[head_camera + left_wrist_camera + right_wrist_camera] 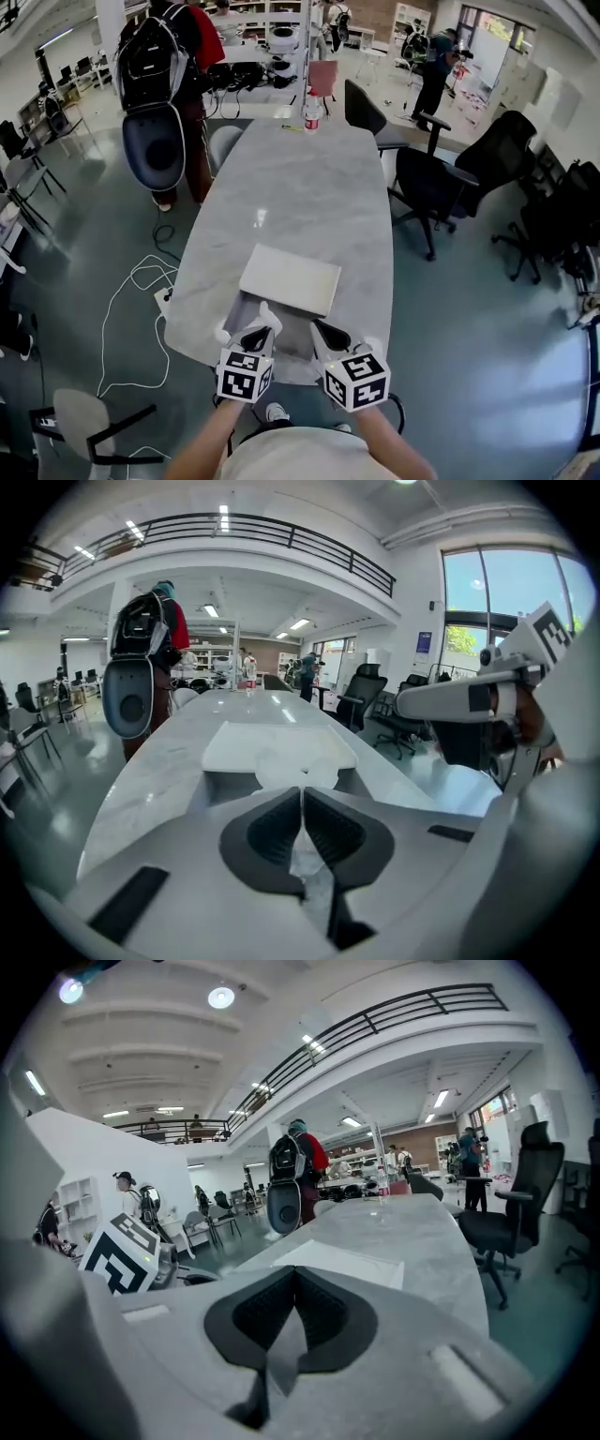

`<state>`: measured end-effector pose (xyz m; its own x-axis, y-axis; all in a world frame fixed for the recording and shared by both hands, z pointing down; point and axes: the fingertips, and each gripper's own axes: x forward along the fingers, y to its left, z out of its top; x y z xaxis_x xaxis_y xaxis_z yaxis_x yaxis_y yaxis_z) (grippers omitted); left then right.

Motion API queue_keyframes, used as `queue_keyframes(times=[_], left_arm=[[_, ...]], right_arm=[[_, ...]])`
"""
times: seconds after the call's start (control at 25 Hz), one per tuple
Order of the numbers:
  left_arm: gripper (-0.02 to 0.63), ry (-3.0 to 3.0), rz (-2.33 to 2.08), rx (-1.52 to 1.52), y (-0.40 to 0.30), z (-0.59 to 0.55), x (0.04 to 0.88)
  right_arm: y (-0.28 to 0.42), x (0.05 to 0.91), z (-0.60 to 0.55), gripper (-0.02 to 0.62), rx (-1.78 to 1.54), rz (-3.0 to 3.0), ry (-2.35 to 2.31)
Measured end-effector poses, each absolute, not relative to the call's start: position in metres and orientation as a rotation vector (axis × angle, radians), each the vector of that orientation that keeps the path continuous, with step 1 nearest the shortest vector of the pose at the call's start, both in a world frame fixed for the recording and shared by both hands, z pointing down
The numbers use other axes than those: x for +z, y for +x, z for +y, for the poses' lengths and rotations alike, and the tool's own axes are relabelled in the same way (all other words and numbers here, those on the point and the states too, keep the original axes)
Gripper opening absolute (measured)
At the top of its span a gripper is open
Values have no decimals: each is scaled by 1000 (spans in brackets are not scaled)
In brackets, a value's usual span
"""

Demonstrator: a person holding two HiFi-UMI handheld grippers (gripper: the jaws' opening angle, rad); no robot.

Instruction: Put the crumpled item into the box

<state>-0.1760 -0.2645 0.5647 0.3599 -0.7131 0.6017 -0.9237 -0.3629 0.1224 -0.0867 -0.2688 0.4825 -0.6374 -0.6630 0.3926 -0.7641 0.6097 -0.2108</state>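
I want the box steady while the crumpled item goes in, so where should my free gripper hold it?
Probably the near right corner of the box, approached from the right with the right hand-held gripper opened: the box lies flat and low, its thin edge faces you, and the left hand-held gripper, shut on the crumpled item, occupies the left side.

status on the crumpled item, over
Left hand-held gripper shut on crumpled item. Right hand-held gripper shut, empty. Box just ahead on table, item not in yet. Nothing seen in the way.
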Motion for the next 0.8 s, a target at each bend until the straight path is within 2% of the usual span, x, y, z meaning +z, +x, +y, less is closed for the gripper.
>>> queue_keyframes(times=[0.8], left_arm=[[17, 2513, -904, 1249, -144, -292, 615]], right_arm=[[-63, 502, -279, 5, 600, -2416, 1513]])
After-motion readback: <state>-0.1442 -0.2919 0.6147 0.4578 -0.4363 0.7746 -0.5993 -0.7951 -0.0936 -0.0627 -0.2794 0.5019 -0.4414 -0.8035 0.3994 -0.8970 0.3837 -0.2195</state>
